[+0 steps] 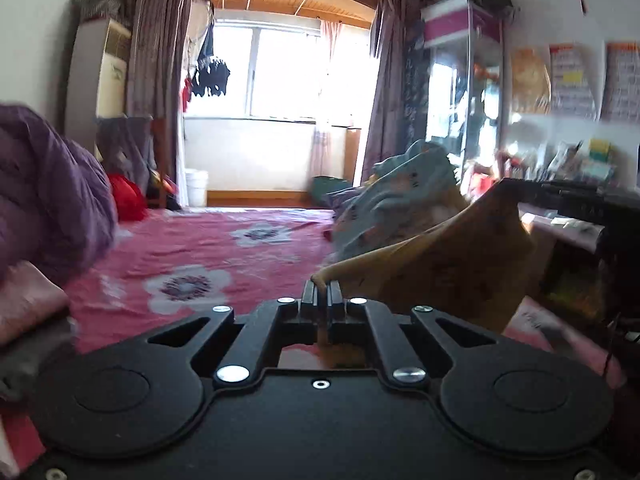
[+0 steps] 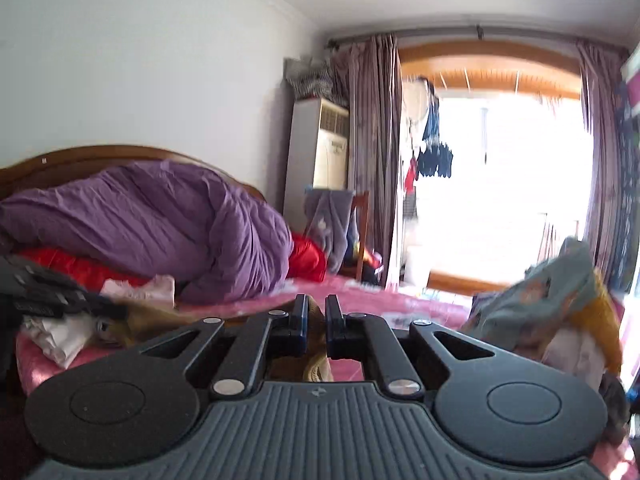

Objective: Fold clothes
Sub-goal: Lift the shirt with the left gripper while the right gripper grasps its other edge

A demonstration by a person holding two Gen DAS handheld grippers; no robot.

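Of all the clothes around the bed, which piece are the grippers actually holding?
The yellow-tan garment: left gripper and right gripper each pinch it. The blue patterned pile lies ungripped.

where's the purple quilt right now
The purple quilt is heaped on the left of the right wrist view, against the wooden headboard, with a red cloth at its right end.
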